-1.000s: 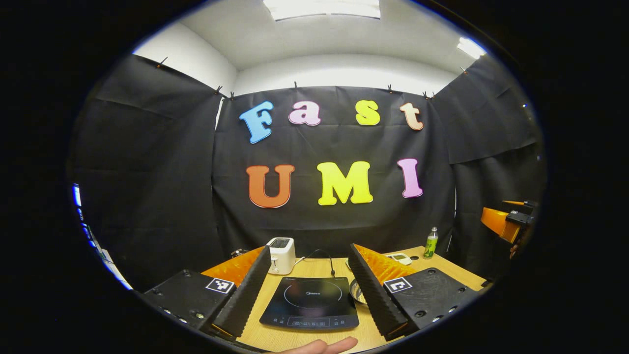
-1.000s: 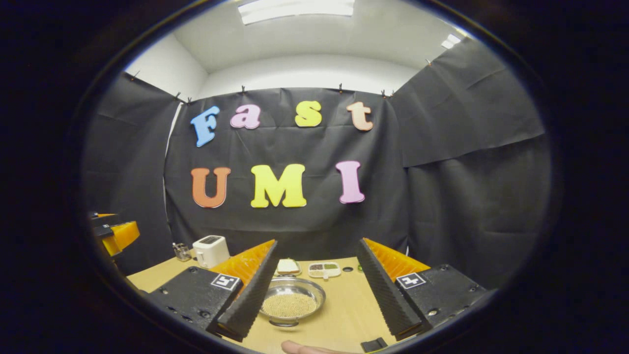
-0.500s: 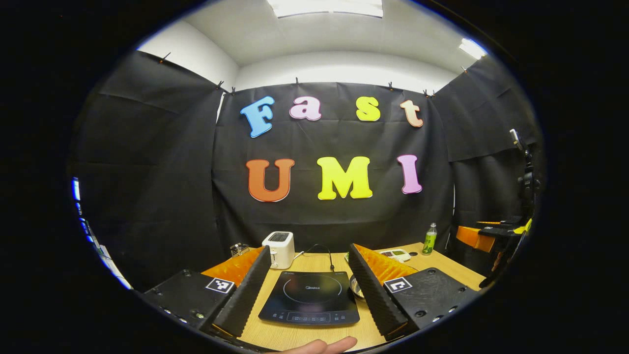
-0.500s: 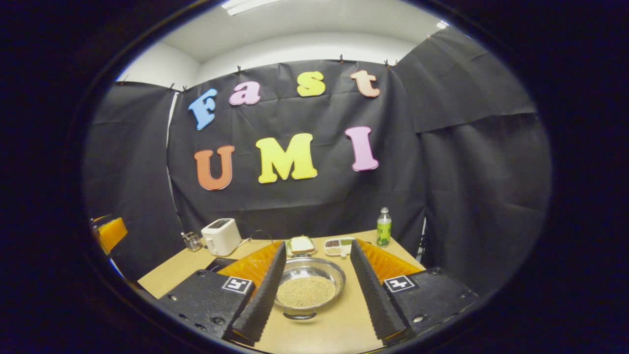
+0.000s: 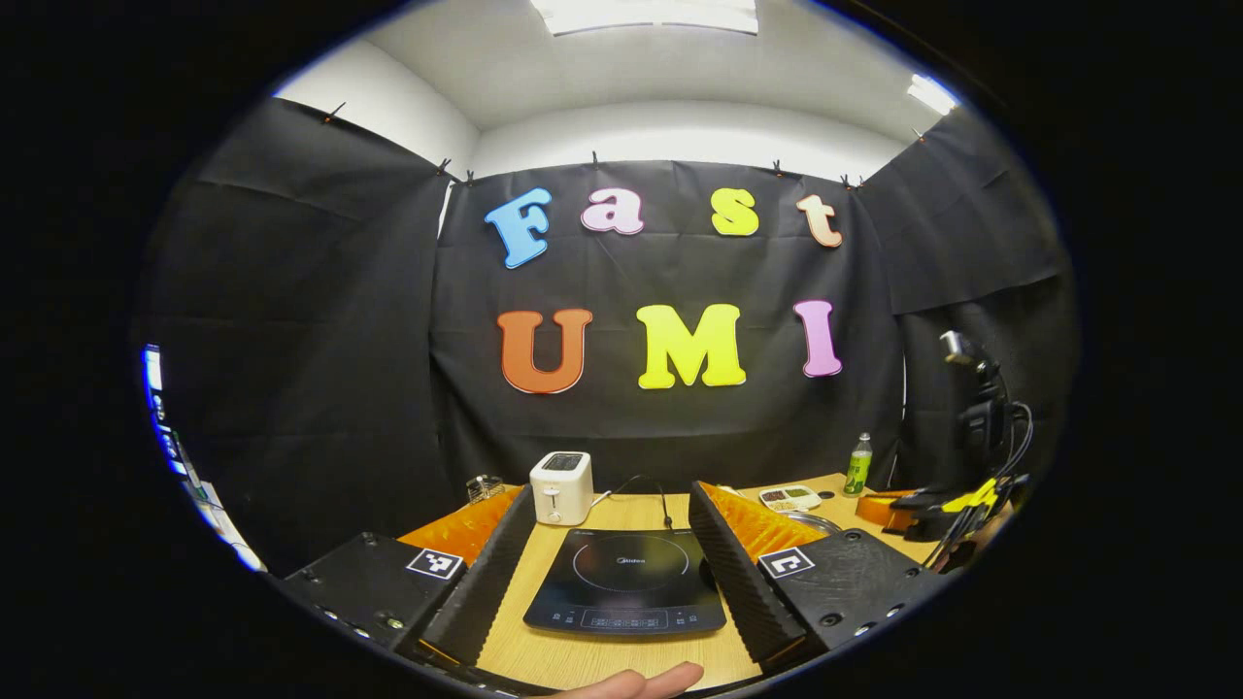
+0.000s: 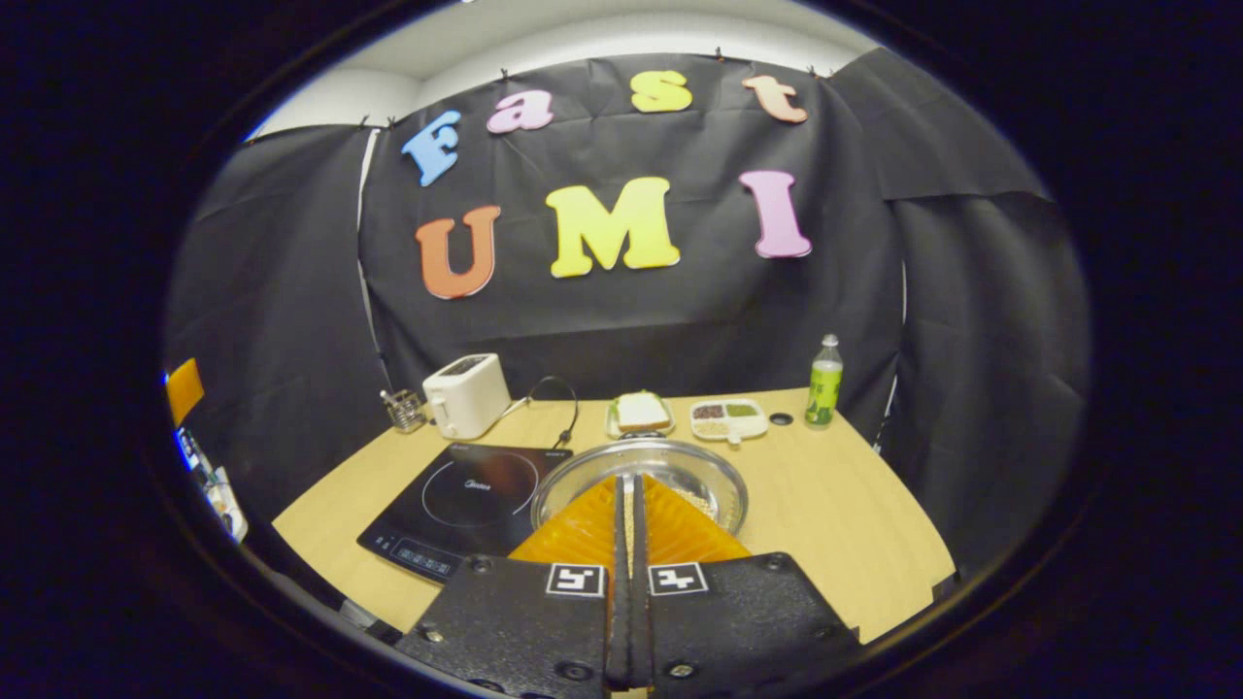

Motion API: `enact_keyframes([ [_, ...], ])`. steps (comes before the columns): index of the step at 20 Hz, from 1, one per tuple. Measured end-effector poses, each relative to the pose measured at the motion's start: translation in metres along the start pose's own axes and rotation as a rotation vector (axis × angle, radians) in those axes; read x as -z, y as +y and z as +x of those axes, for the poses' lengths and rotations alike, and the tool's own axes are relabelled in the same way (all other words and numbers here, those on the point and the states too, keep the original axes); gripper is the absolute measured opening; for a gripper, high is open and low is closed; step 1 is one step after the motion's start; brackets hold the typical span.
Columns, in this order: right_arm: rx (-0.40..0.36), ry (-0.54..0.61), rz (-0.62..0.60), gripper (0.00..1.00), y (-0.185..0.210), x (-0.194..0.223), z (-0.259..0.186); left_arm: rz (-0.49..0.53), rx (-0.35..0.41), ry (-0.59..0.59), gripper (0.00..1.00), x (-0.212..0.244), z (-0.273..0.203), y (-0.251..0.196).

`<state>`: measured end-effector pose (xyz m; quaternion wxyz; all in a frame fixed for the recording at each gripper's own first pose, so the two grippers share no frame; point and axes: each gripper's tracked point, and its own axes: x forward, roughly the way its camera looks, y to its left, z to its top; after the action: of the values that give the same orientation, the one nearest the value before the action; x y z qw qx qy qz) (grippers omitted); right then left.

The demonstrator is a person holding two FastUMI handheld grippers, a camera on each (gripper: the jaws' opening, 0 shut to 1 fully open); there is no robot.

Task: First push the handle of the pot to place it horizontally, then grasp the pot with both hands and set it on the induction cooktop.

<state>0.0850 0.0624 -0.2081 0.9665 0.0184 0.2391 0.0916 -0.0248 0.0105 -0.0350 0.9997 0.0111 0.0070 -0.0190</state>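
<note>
Between the right gripper's fingers almost no gap shows: half a second ago they stood wide apart either side of the pot, and now they have drawn together with nothing clamped, their tips poised over the near rim of the pot. That reads as the pushing posture, a closed wedge for nudging the handle round to horizontal; the handle itself is hidden behind the fingers, so whether contact is made I cannot tell. The camera has also tipped downward, and the tabletop now spreads from nine to three o'clock.

Outward from the pot, the induction cooktop lies just beside it at nine o'clock, with a toaster at eleven, a small plate and a divided dish at twelve, and a green bottle at one o'clock.

The left gripper keeps its fingers spread wide, holding nothing, framing the induction cooktop. The pot's rim peeks past its right finger at three o'clock, and the right gripper has come down to table level further out that way.

So the first step looks begun, not finished; the two-handed lift waits.
</note>
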Motion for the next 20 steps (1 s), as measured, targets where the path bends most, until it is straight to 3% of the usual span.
enact_keyframes([
  [5,-0.021,0.174,-0.028,0.04,0.023,0.051,0.034,-0.023,-0.017,-0.001,0.95,0.004,-0.002,0.011],
  [8,-0.031,0.291,0.018,0.0,0.035,0.081,0.046,-0.036,-0.024,0.002,0.95,0.007,-0.004,0.016],
  [10,-0.005,0.374,0.038,0.04,0.035,0.1,0.05,-0.031,-0.029,0.0,0.95,0.007,-0.006,0.02],
  [12,-0.032,0.437,0.082,0.04,0.044,0.113,0.057,-0.025,-0.028,-0.002,0.95,0.008,-0.007,0.019],
  [15,-0.055,0.506,0.106,0.02,0.05,0.134,0.063,-0.017,-0.023,-0.001,0.95,0.009,-0.007,0.017],
  [20,-0.006,0.563,0.111,0.0,0.042,0.15,0.07,0.002,-0.013,0.005,0.95,0.013,-0.004,0.01],
])
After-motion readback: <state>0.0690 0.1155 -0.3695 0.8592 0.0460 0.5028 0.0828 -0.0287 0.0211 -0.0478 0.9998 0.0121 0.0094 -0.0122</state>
